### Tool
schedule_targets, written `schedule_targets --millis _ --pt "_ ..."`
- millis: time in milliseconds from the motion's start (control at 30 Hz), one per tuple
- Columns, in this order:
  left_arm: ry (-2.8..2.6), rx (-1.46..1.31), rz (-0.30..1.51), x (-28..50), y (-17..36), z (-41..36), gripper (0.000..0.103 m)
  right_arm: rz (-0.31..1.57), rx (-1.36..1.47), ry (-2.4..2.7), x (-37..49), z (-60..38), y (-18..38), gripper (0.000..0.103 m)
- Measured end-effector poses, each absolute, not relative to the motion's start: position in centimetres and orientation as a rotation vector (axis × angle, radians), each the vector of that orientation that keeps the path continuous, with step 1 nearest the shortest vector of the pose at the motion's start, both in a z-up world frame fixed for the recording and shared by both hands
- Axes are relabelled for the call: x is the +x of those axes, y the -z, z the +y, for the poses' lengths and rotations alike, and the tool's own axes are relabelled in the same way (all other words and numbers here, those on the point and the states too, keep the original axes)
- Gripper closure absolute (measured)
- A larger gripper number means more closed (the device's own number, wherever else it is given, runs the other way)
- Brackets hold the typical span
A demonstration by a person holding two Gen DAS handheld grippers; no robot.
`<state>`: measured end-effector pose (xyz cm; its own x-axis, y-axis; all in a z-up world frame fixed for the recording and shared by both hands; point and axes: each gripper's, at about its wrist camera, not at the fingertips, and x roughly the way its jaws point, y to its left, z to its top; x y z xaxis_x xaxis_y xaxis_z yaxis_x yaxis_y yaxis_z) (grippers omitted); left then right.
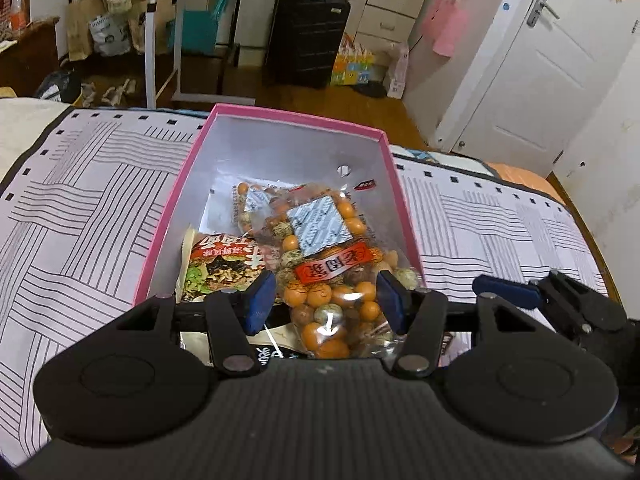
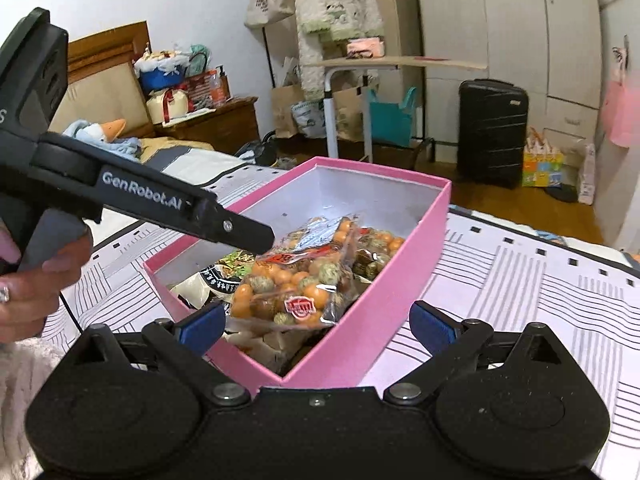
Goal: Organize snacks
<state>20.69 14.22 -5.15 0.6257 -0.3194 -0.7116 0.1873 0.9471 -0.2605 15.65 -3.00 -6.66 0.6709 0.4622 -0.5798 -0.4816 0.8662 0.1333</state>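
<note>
A pink box [image 1: 376, 133] with a white inside stands on the patterned cloth; it also shows in the right wrist view [image 2: 384, 292]. A clear bag of orange and brown coated nuts [image 1: 332, 264] lies in it, partly over a noodle packet [image 1: 218, 264]. My left gripper [image 1: 326, 304] hovers over the bag's near end with its blue pads either side of it, jaws apart. In the right wrist view the left gripper's fingers [image 2: 256, 236] hang over the bag [image 2: 296, 280]. My right gripper [image 2: 316, 326] is open and empty at the box's near corner.
The striped white cloth [image 1: 80, 216] covers the bed around the box. A dark packet [image 1: 272, 350] lies under the bag's near end. Beyond the bed are a black suitcase [image 1: 306, 36], a side table [image 1: 168, 20] and a white door [image 1: 560, 60].
</note>
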Motion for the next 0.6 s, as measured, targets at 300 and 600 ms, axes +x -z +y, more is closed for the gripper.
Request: schedule_targets --millis 300,600 --pt "0.262 -0.154 0.78 16.6 3.5 13.9 0.049 0.604 0.018 -0.47 12.1 -6.2 5.0 0.003" --pt "0.233 -0.144 0.749 12.8 1.8 13.3 0.049 0.565 0.015 -0.393 9.4 -8.5 2.8 0.003"
